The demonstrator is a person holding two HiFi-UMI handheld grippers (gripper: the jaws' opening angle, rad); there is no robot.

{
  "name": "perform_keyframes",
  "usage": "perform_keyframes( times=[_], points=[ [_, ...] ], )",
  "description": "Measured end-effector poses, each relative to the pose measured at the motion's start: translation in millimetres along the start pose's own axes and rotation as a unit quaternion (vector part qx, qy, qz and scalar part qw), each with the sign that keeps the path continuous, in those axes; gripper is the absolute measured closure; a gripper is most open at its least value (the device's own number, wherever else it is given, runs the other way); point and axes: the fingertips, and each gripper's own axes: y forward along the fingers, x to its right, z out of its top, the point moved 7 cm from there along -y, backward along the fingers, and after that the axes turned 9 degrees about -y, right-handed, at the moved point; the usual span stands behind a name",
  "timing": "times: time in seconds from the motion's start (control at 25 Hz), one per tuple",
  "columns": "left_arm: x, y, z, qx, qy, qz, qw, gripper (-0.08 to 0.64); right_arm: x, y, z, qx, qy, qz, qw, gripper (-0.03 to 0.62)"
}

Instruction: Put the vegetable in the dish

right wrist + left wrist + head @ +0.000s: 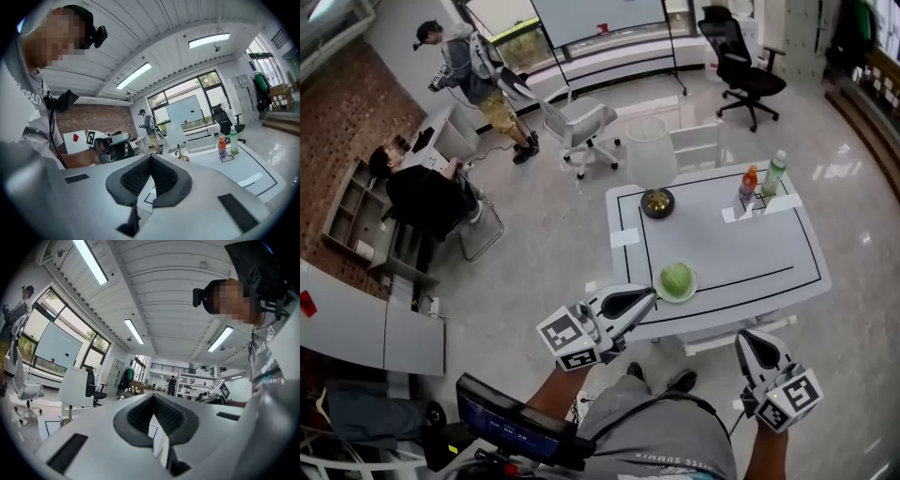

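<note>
Cabbage [676, 278], round, pale green, seated in shallow green dish [695, 283] near edge of white rectangular table [731, 253], left gripper [651, 292] and right gripper [753, 337] both pressed together, empty.

Head view: high overhead, looking steeply down on the white rectangular table with black border lines [722, 253], from off its near edge. Right gripper view: low, just off that edge, facing across it; both share the orange plastic bottle [749, 180]. Left gripper view: roughly level, toward the tall windows [56, 341].
</note>
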Motion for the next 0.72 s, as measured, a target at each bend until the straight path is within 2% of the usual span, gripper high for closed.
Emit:
perform_keyframes(
  times=[0.2, 0.4, 0.56, 0.72],
  points=[
    [14, -46, 4, 0.016, 0.001, 0.012, 0.9998, 0.554, -37, 10, 7, 0.007, -0.02, 0.018, 1.0, 0.586],
    [32, -96, 0, 0.029, 0.002, 0.004, 0.9996, 0.554, -85, 15, 10, 0.003, -0.039, 0.013, 0.999, 0.586],
    [51, -144, -6, 0.022, 0.001, -0.01, 0.9997, 0.553, -139, 17, 8, 0.005, -0.033, 0.009, 0.999, 0.586],
    [64, -205, -14, 0.027, -0.007, -0.002, 0.9996, 0.554, -197, 25, 6, -0.005, -0.055, 0.024, 0.998, 0.586]
  ],
)
